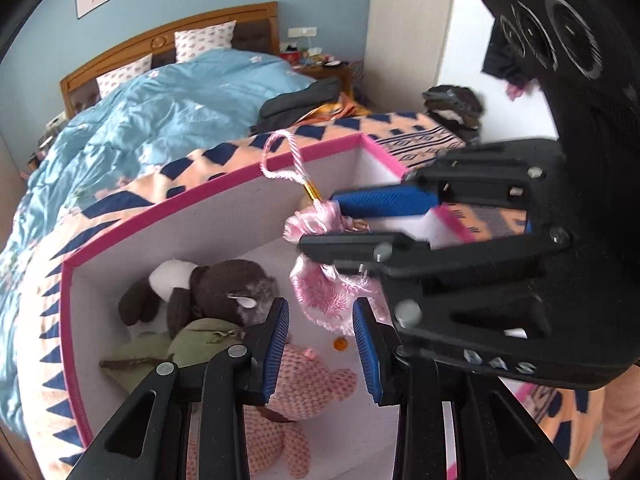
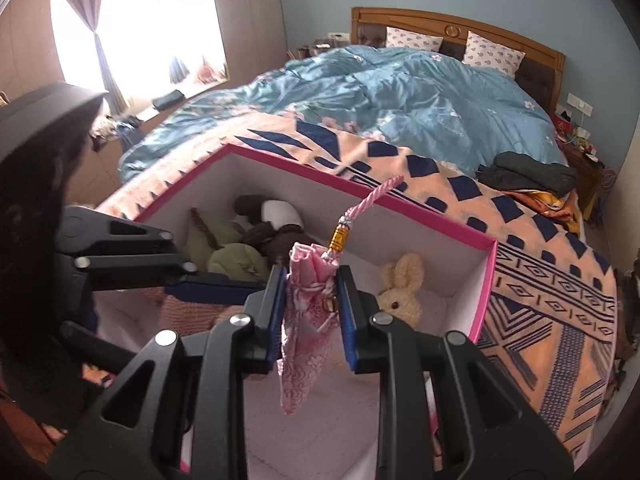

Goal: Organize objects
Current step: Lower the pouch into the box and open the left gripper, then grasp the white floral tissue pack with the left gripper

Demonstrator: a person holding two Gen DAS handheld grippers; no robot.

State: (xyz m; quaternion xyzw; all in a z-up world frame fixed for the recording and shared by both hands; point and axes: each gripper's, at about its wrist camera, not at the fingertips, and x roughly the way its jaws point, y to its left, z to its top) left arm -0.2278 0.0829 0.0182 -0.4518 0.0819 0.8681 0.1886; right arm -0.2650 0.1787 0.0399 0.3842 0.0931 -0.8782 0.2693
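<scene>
A small pink toy umbrella (image 2: 308, 300) with a gold ferrule and a pink cord loop hangs tip-up, and my right gripper (image 2: 312, 300) is shut on its folded cloth. The umbrella (image 1: 316, 216) and the right gripper (image 1: 316, 222) hover over a white box with a pink rim (image 1: 160, 204). My left gripper (image 1: 321, 308) points down into the box with its jaws narrowly apart and nothing pressed between the pads; the umbrella's cloth hangs just past its tips. Inside lie a brown plush (image 1: 224, 292), a green plush (image 1: 200, 340), a pink knitted plush (image 1: 304, 380) and a cream rabbit (image 2: 400, 292).
The box (image 2: 360, 192) sits on an orange blanket with a navy pattern (image 2: 540, 300) at the foot of a bed with a blue quilt (image 2: 400, 88). Dark folded clothes (image 2: 528, 176) lie on the bed's right side. A tiny orange bead (image 1: 340, 344) rests on the box floor.
</scene>
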